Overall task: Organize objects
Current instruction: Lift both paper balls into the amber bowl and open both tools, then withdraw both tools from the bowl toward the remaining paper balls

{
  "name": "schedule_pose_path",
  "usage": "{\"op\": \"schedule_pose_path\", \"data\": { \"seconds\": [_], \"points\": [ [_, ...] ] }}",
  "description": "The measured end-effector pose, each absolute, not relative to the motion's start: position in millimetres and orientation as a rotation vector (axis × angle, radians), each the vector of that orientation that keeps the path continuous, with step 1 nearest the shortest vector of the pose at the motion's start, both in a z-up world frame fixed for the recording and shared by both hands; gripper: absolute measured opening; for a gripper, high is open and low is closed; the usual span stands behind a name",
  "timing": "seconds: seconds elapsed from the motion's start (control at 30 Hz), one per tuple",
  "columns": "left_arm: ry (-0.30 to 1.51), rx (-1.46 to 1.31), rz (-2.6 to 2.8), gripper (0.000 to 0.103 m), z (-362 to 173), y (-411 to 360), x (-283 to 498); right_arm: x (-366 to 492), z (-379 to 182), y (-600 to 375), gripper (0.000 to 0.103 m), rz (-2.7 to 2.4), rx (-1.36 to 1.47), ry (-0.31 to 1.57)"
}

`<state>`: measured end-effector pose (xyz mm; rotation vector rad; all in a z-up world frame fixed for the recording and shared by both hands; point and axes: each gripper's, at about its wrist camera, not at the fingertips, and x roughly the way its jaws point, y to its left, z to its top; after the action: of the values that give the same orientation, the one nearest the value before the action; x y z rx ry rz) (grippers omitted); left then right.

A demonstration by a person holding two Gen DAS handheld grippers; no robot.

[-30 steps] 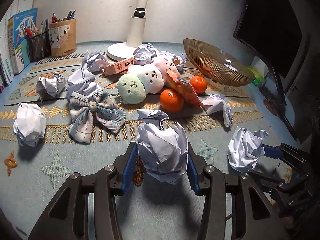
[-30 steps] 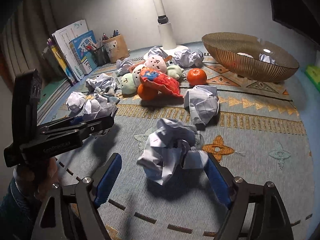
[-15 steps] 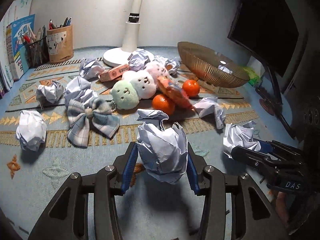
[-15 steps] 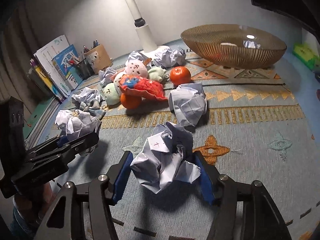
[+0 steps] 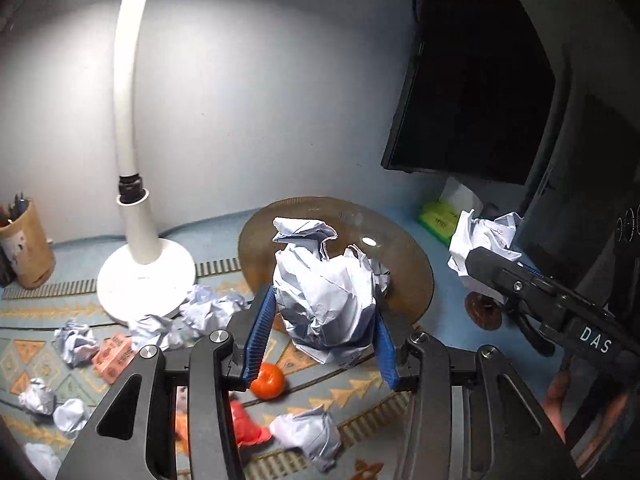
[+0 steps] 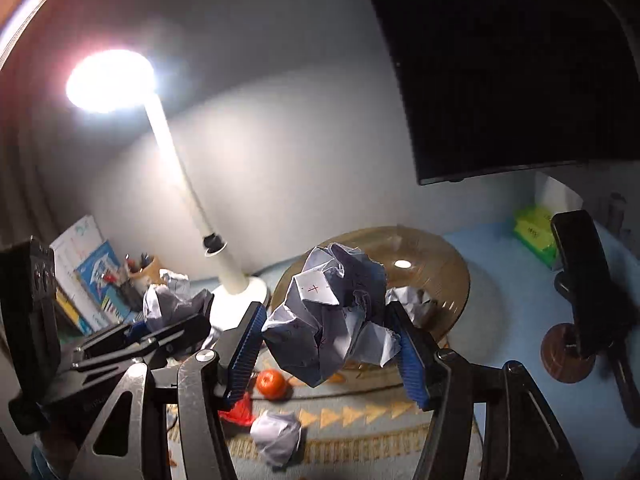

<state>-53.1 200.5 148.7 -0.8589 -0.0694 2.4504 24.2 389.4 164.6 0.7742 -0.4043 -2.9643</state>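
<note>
Both claws are now riding high above the worktop [image 5: 448, 300] where a second ago they sat low among the clutter, and the right claw's jaws have just been closing in on their load. The left claw [image 5: 320, 340] is pinching a crumpled paper ball [image 5: 326, 300] nearly shut; the right claw [image 6: 328, 352] is squeezing a second paper wad [image 6: 332, 320], both hanging in front of the gold wire bowl [image 5: 412, 276]. Loose folds are springing outward, so either ball could be slipping free or bouncing off the bowl's shallow rim, and the two claws are crowding one target. The held paper is hiding most of the bowl's inside, and the worktop's near edge is being cut off.
</note>
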Motion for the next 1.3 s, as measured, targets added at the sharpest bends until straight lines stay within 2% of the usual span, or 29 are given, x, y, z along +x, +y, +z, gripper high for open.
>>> {"op": "schedule_pose_path", "data": {
  "seconds": [0.1,0.2,0.23,0.27,0.33,0.6,0.83,0.9,0.93,1.07,1.17,1.3],
  "points": [
    [-0.074,-0.887,2.436,0.043,138,220,-74,-5,163,405,0.06,-2.968,0.811,-0.476],
    [-0.074,-0.899,2.426,0.051,126,232,-89,-28,154,414,0.062,-2.966,0.866,-0.514],
    [-0.072,-0.906,2.409,0.057,124,233,-92,-34,150,416,0.066,-2.966,0.883,-0.527],
    [-0.077,-0.924,2.394,0.071,123,235,-96,-41,146,420,0.068,-2.961,0.901,-0.543],
    [-0.09,-0.92,2.411,0.08,122,234,-97,-49,137,426,0.071,-2.931,0.939,-0.572],
    [-0.187,-0.872,2.446,0.08,139,187,-73,-39,129,440,0.073,-2.924,0.977,-0.598],
    [-0.207,-0.765,2.593,0.081,188,104,-2,13,152,401,0.073,-2.871,0.904,-0.488],
    [-0.16,-0.732,2.637,0.092,200,80,20,30,163,385,0.073,-2.844,0.87,-0.448],
    [-0.13,-0.72,2.661,0.103,205,70,31,37,168,377,0.073,-2.829,0.854,-0.432],
    [-0.111,-0.661,2.787,0.102,219,21,72,59,184,346,0.073,-2.747,0.827,-0.42],
    [-0.151,-0.666,2.889,0.102,205,-16,92,63,176,323,0.073,-2.696,0.844,-0.419],
    [-0.187,-0.812,3.004,0.102,142,-53,91,63,133,291,0.073,-2.741,0.904,-0.308]
  ]
}}
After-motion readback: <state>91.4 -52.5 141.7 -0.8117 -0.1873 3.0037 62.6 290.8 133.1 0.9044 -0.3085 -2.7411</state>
